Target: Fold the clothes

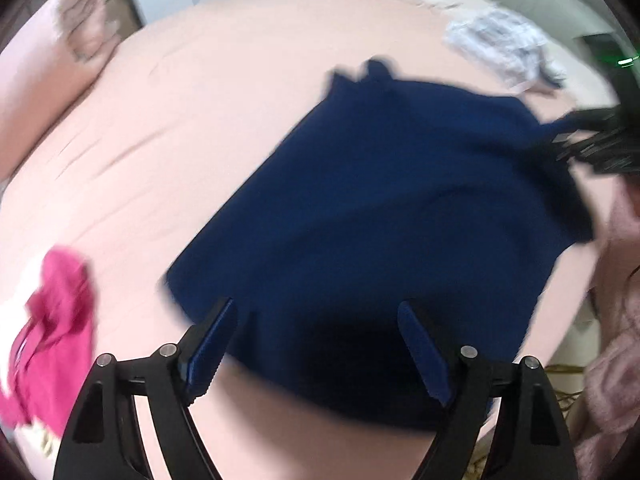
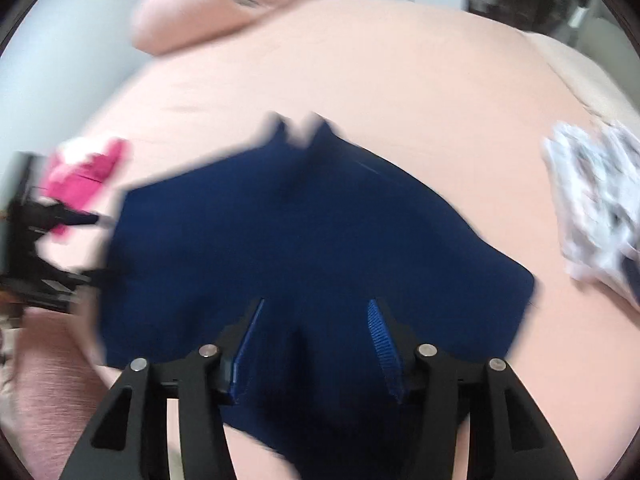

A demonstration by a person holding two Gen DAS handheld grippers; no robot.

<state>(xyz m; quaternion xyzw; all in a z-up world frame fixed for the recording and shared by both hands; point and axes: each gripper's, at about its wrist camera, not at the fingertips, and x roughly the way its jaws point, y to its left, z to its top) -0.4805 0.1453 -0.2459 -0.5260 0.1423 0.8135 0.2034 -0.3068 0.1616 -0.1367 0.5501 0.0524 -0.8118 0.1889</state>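
A navy blue garment [image 1: 380, 208] lies spread on the pink bed sheet [image 1: 200, 120]; it also shows in the right wrist view [image 2: 320, 240]. My left gripper [image 1: 316, 316] is open, its fingers wide apart over the garment's near edge, holding nothing. My right gripper [image 2: 316, 312] is open above the garment's near edge, holding nothing. The right gripper also shows at the right edge of the left wrist view [image 1: 592, 140], by the garment's far corner. The left gripper shows at the left of the right wrist view [image 2: 48, 248]. Both views are motion-blurred.
A crumpled magenta garment [image 1: 52, 340] lies at the bed's left; it also shows in the right wrist view [image 2: 88, 176]. A white patterned garment [image 1: 500, 44] lies at the far right, also in the right wrist view [image 2: 596, 208]. A pink pillow [image 1: 52, 68] sits at the head.
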